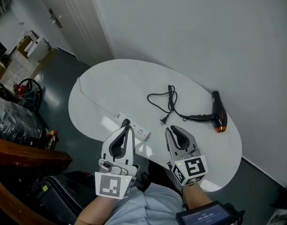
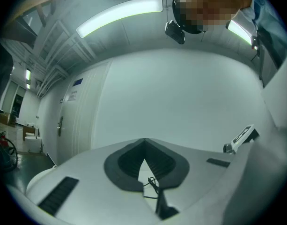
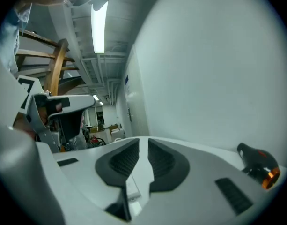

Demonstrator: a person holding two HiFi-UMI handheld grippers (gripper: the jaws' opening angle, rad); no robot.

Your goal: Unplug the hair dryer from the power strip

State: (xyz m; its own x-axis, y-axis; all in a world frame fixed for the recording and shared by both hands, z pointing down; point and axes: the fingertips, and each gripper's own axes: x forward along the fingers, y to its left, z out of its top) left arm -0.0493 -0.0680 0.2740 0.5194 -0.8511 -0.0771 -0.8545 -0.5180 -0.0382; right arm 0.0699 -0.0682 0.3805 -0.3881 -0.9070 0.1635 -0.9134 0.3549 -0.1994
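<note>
Over a white worktop (image 1: 115,86), near its front edge: left gripper (image 1: 127,124), fingers (image 2: 122,165) closed tip to tip on nothing; right gripper (image 1: 172,129), fingers (image 3: 120,165) a narrow slit apart, empty. Just past the left gripper, white power strip (image 1: 137,130). Black hair dryer (image 1: 218,110) by the right edge, cord (image 1: 169,100) looped toward the middle, plug (image 1: 165,121) loose on the surface, clear of the strip.
</note>
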